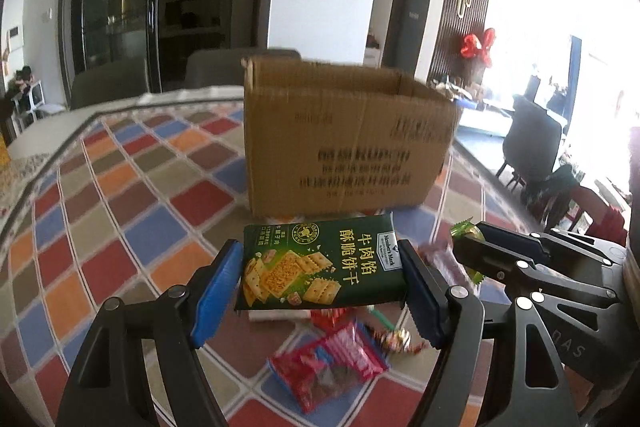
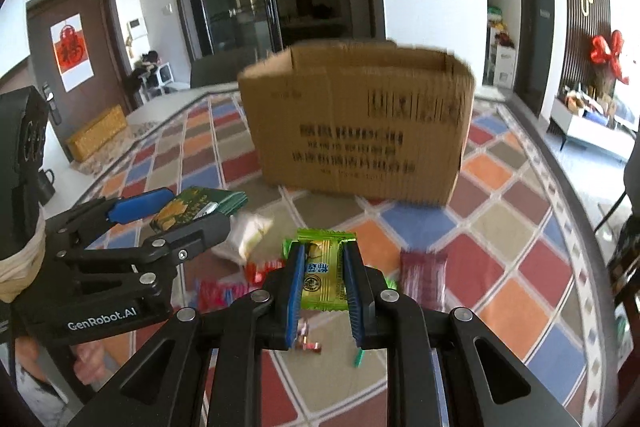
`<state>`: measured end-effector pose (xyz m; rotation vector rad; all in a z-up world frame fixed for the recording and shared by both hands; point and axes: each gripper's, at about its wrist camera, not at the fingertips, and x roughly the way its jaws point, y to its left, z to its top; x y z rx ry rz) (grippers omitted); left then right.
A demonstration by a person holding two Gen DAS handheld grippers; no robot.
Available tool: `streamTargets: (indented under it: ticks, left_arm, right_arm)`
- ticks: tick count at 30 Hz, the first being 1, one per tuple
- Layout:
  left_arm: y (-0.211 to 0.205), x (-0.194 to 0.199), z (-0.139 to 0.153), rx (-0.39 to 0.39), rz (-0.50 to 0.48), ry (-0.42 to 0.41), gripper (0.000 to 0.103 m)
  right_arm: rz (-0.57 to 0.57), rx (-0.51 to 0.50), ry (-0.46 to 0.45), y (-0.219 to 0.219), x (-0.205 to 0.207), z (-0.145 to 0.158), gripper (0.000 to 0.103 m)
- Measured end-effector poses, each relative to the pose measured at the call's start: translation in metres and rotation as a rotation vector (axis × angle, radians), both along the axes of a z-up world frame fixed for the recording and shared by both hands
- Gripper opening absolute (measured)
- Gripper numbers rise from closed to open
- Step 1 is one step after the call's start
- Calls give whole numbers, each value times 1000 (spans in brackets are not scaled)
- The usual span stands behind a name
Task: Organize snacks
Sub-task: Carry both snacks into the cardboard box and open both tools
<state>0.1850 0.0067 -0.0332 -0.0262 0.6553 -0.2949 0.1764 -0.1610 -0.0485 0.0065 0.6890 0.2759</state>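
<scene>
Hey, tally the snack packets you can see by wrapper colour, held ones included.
Dark green cracker packet: 1
Light green candy: 1
Red or pink packets: 2
Maroon packet: 1
White packet: 1
Total: 6; smaller sweets too blurred to count.

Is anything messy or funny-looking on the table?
Yes. Loose snack packets lie scattered every which way on the checked tablecloth before the cardboard box, whose printing is upside down. Nothing looks spilled or torn.
</scene>
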Motion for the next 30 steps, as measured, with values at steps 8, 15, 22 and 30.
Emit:
streamTargets:
  ticks: [8,15,22,30]
  left_arm:
    - [-8,24,46,16,6,-93,76]
    - [-14,53,76,-2,14,-134,76]
    - [-21,87,88,31,13,-137,76]
    - [-28,128,89,67,2,-100,76]
  right_arm:
    - [-14,8,-92,-8,26,40,21]
    - [-25,36,-134,-17,57,70,21]
    - [-28,42,-129,-21,98,85,21]
    - [-36,16,-109,-23,136,91,21]
